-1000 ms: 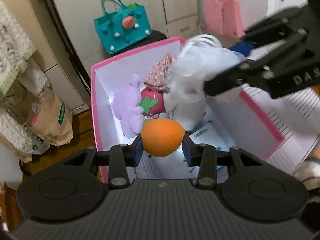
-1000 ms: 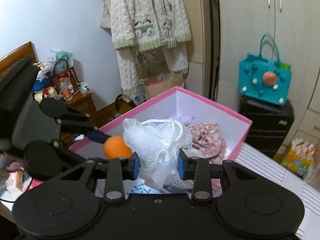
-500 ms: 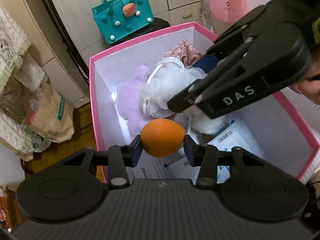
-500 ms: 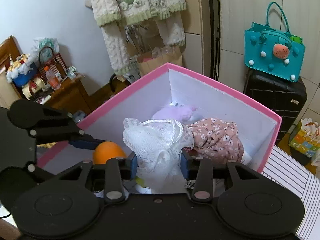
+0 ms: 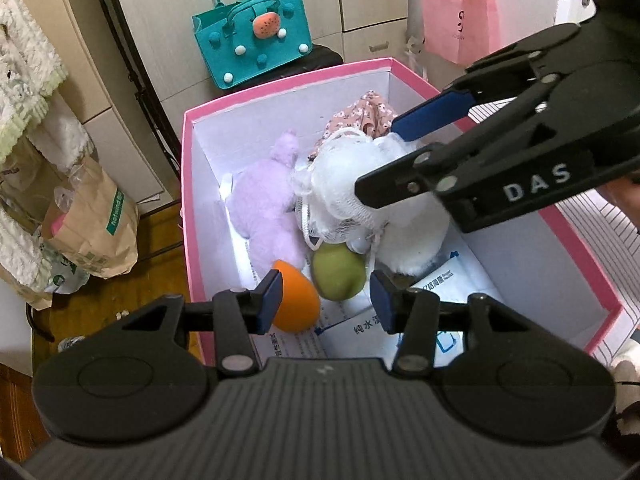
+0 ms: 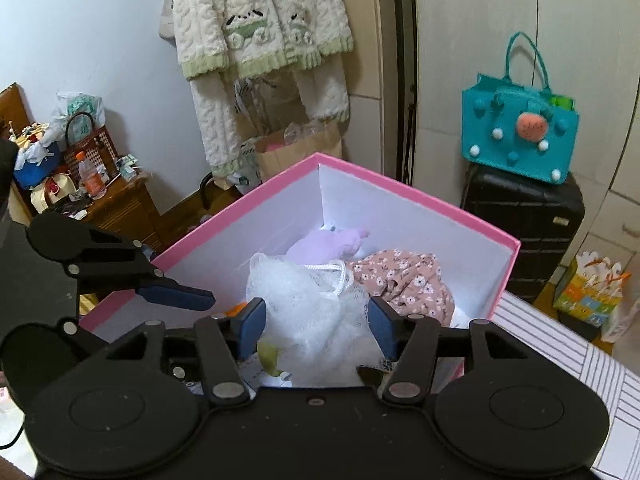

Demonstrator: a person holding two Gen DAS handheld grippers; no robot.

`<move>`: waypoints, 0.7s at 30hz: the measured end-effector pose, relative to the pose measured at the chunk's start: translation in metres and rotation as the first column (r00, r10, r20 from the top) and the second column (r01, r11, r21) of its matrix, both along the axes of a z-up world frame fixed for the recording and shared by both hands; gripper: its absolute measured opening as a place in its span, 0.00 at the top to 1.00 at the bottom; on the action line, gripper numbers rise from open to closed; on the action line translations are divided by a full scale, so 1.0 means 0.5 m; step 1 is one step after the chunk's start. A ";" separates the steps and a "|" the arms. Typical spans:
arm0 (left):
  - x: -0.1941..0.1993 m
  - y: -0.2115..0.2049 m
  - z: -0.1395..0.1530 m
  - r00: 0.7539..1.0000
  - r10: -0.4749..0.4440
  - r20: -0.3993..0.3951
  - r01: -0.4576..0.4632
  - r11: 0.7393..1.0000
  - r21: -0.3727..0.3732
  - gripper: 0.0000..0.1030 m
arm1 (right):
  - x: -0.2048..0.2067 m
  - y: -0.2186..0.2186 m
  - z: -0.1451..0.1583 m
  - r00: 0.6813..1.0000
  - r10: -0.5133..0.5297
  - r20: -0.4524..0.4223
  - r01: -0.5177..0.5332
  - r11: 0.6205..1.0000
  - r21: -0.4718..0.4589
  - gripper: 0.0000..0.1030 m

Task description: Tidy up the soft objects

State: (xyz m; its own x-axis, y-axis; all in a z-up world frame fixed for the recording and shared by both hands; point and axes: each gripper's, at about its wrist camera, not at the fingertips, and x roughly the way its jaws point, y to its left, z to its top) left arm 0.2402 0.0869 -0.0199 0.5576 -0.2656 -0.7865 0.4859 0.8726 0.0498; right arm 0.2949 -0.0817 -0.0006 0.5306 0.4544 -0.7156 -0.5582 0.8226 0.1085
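A pink box (image 5: pixel 185 184) with white walls holds a purple plush (image 5: pixel 266 204), a floral cloth (image 5: pixel 366 114), a white mesh pouf (image 5: pixel 340 188), a green soft fruit (image 5: pixel 339 272) and an orange soft ball (image 5: pixel 296 300). My left gripper (image 5: pixel 324 302) is open above the box; the orange ball lies loose by its left finger. My right gripper (image 6: pixel 314 322) is open over the box with the white pouf (image 6: pixel 304 304) lying between its spread fingers. The right gripper shows in the left wrist view (image 5: pixel 404 152), the left gripper in the right wrist view (image 6: pixel 176 296).
A teal felt bag (image 5: pixel 250 48) sits on a black case behind the box. A brown paper bag (image 5: pixel 92 220) stands on the floor at left. A pink bag (image 5: pixel 460 24) hangs at back right. Paper packets (image 5: pixel 360 332) line the box floor.
Both grippers have opened. The orange ball left the left gripper's fingers and lies in the box. The white pouf is released and rests in the box.
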 end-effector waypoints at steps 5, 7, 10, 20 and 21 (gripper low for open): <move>-0.010 0.001 0.007 1.000 0.011 -0.007 -0.011 1.000 -0.008 0.50 | -0.016 -0.007 0.013 0.999 0.000 0.033 0.000 1.000 0.016 0.28; -0.015 0.002 0.013 1.000 0.015 -0.009 -0.015 1.000 -0.015 0.48 | -0.025 -0.010 0.019 0.998 -0.016 0.056 0.015 1.000 0.016 0.26; -0.027 0.002 0.023 1.000 0.027 0.001 -0.027 0.999 -0.018 0.44 | -0.042 -0.019 0.027 0.997 -0.036 0.072 0.035 0.999 0.019 0.26; -0.080 0.001 0.059 0.999 0.037 -0.005 -0.037 0.997 -0.069 0.34 | -0.143 -0.059 0.065 0.988 -0.117 0.098 0.123 0.991 -0.058 0.12; -0.086 -0.001 0.062 0.999 0.037 -0.002 -0.037 0.997 -0.071 0.28 | -0.153 -0.065 0.069 0.986 -0.135 0.100 0.143 0.987 -0.071 0.09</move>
State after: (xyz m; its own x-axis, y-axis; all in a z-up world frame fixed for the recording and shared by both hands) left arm 0.1970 0.0865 0.0112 0.5676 -0.2998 -0.7667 0.4533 0.8913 -0.0130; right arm 0.2184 -0.1139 0.0337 0.6517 0.3166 -0.6892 -0.4425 0.8968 -0.0065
